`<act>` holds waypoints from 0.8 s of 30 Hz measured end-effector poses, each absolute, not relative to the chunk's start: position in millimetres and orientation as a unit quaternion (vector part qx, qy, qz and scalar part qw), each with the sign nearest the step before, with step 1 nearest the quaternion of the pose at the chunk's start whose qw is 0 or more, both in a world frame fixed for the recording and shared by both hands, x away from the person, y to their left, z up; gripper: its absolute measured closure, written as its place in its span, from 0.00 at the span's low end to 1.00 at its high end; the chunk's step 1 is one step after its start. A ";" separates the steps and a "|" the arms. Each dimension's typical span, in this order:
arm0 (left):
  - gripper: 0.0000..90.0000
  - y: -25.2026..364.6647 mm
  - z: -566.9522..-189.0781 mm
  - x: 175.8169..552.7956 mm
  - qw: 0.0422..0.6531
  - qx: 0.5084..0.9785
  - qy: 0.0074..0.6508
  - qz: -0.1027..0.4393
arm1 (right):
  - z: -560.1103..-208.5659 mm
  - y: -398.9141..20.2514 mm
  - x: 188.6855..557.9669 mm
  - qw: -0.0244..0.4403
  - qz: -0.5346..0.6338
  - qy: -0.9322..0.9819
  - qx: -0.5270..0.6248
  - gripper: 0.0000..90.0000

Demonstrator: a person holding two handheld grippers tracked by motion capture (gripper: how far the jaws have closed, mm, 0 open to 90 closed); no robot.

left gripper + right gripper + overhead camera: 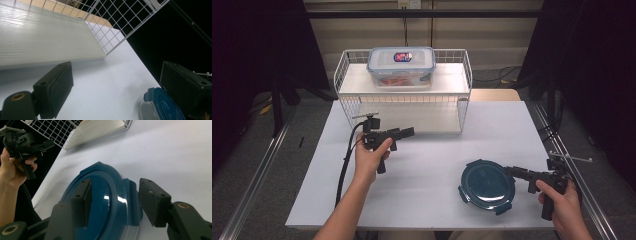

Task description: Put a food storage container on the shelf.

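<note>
Right gripper [113, 200] has its jaws apart, straddling the rim and side latch of the blue-lidded round container [487, 186], which sits near the table's [427, 170] front right edge. Left gripper [404, 132], jaws wide apart on nothing, hovers just before the white wire rack [404, 102], where a clear lidded box [401, 66] sits on top

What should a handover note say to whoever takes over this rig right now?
Left tool: open, holding nothing, in front of the wire rack.
Right tool: jaws straddling the rim latch of the round blue-lidded container; whether they press on it I cannot tell.
Container sits on the table, near right. A rectangular clear box is on the rack's top shelf.
Done: approach. Left: probably close, lift, place.
</note>
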State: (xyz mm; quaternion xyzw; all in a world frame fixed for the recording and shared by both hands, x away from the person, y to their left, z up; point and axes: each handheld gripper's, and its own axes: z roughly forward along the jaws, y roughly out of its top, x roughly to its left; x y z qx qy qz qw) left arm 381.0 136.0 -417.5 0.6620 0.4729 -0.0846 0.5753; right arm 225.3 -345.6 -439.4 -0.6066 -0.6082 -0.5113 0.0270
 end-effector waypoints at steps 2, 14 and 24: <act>0.13 135.1 -418.1 381.5 0.574 0.664 0.472 -0.083 | -441.3 -346.5 224.3 0.028 -0.509 -0.607 -0.610 0.49; 0.13 132.5 -418.3 382.0 0.574 0.665 0.471 -0.082 | -451.8 -338.2 228.0 0.044 -0.484 -0.615 -0.621 0.50; 0.13 129.1 -421.2 382.1 0.565 0.675 0.468 -0.082 | -454.1 -346.2 231.0 0.050 -0.493 -0.585 -0.642 0.77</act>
